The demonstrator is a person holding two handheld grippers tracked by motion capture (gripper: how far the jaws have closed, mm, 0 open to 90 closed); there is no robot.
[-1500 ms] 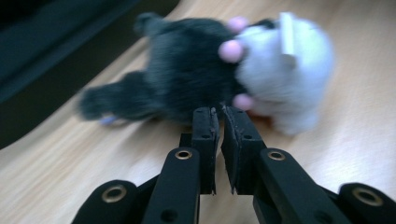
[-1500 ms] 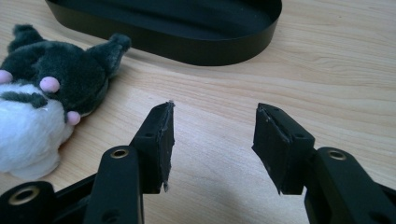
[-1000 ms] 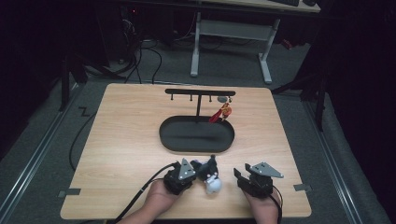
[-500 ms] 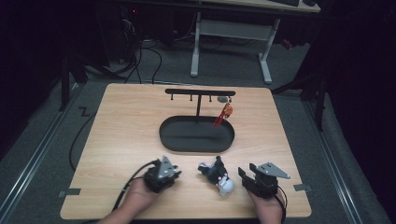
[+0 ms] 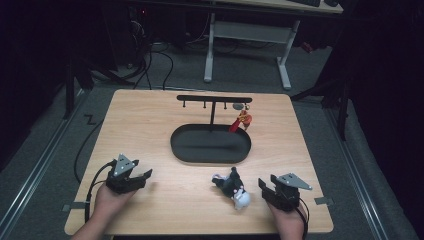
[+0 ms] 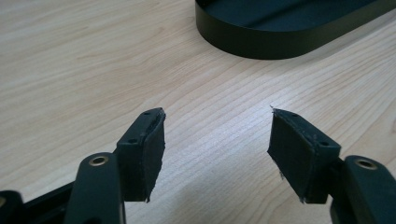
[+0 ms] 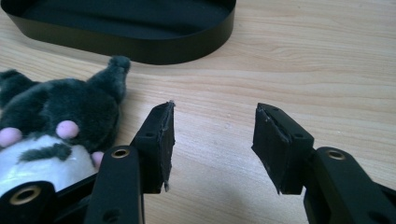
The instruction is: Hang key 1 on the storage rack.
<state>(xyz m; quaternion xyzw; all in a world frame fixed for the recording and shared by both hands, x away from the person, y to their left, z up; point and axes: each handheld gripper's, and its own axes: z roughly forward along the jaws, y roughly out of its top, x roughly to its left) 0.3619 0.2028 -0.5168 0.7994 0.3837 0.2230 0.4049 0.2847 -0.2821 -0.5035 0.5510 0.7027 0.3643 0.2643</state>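
Note:
A small plush toy [image 5: 233,188], dark grey with a white face and pink spots, lies on the wooden table [image 5: 150,130] near its front edge. In the right gripper view the plush toy [image 7: 51,126] lies just left of the left jaw, outside it. My right gripper [image 5: 263,189] [image 7: 215,109] stands open beside it, nothing between its pads. My left gripper [image 5: 146,176] [image 6: 215,116] is far to the left over bare wood. Its jaws have just been opening and hold nothing.
A black oval tray [image 5: 210,156] [image 6: 280,46] [image 7: 140,49] sits mid-table, with nothing in it. Behind it stands a black hook rack [image 5: 214,99], with a red charm [image 5: 242,121] hanging at its right end. Desk legs and cables lie on the floor beyond the table.
The left gripper let go of the plush toy, opened, and moved left across the table. The toy now lies by the right gripper, which kept still.

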